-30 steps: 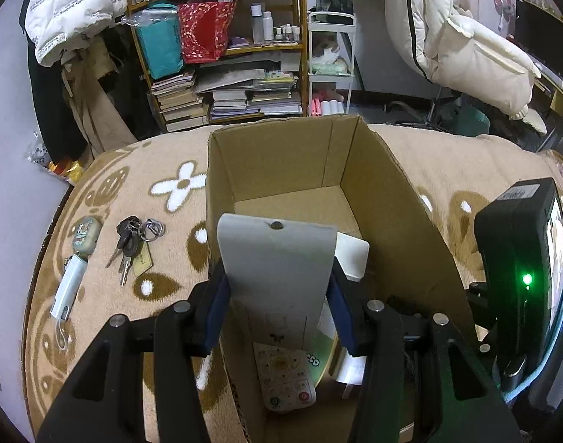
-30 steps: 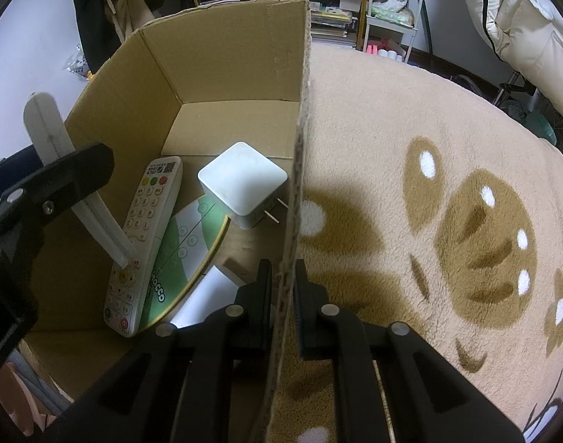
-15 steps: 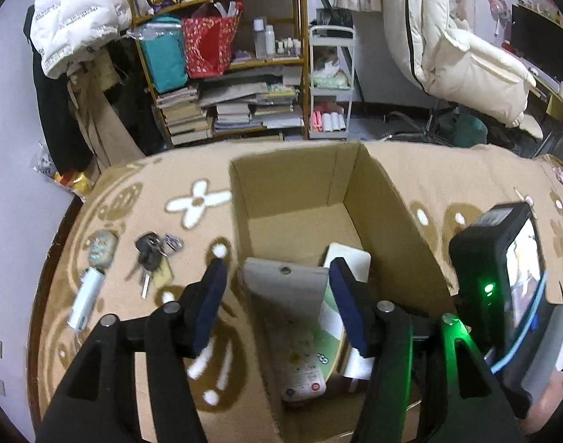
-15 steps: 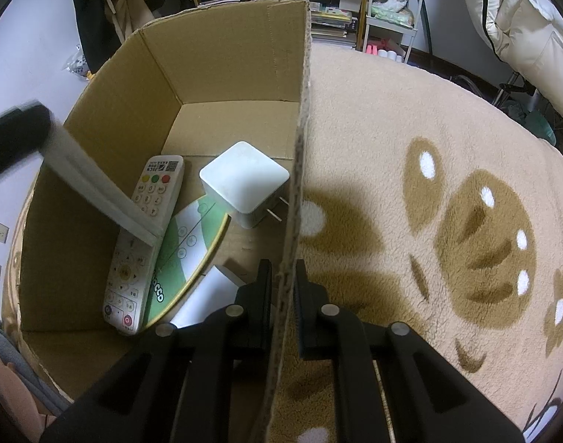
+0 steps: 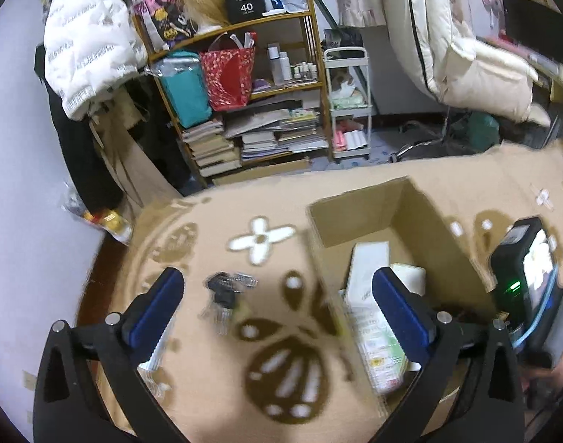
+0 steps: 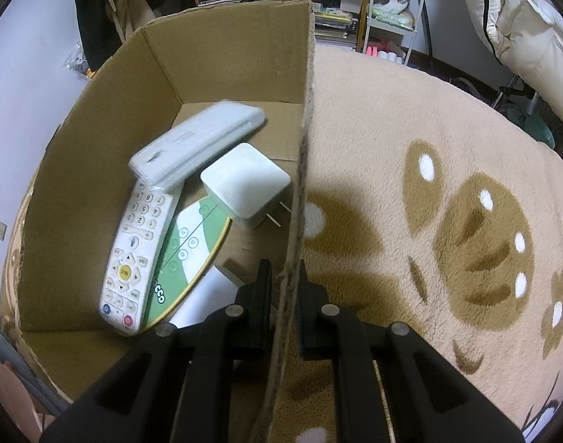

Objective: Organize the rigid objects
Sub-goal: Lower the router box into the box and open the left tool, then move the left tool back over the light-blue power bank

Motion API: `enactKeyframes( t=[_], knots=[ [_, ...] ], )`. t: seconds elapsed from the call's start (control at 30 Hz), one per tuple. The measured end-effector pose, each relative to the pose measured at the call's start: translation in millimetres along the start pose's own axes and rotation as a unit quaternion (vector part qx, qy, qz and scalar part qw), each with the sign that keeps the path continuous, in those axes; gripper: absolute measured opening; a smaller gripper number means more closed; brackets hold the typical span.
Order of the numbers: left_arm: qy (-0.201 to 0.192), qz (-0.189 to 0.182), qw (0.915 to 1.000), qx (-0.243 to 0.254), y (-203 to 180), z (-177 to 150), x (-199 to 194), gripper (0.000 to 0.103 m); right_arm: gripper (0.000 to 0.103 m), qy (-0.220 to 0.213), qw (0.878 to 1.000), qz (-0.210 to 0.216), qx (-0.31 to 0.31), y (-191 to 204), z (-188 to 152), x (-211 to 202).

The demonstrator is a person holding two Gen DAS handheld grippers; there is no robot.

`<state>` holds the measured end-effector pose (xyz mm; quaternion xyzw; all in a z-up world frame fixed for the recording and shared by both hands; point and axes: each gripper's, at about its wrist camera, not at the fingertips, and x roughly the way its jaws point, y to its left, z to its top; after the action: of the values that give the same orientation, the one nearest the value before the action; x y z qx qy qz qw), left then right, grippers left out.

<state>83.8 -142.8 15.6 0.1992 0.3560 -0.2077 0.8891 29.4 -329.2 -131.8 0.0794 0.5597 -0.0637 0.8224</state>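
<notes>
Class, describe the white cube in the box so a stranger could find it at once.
Find the open cardboard box on the tan patterned rug. Inside, by the wall that the right tool clamps, sits the white cube. Its neighbours are long or flat; it alone is blocky, with two metal prongs sticking out.

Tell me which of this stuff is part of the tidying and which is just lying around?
Part of the job: cardboard box, both remotes, white cube charger, keys on the blanket.

Just lying about: bookshelf, white jacket, trolley.
</notes>
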Motion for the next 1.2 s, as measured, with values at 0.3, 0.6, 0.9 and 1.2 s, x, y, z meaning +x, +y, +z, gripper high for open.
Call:
enactKeyframes(
  t=[0.3, 0.6, 0.9, 1.2],
  knots=[
    [0.028, -0.003, 0.9995, -0.012, 67, -14, 23, 0.101, 0.012, -0.001, 1.0, -0.009, -0.003, 5, -1, 0],
    [0.07, 0.012, 0.9967, -0.039, 126, -47, 66, 0.101, 0.012, 0.0, 1.0, -0.016, 0.0, 8, -2, 0],
    [0.103, -0.007, 0.9913, -0.081, 163, -68, 109, 0.1, 0.012, 0.0, 1.0, -0.011, 0.005, 5, -2, 0],
    [0.135, -0.007, 0.9881, -0.073, 167, -86, 144, 0.1, 0.012, -0.001, 1.0, -0.01, 0.011, 3, -4, 2]
  ],
)
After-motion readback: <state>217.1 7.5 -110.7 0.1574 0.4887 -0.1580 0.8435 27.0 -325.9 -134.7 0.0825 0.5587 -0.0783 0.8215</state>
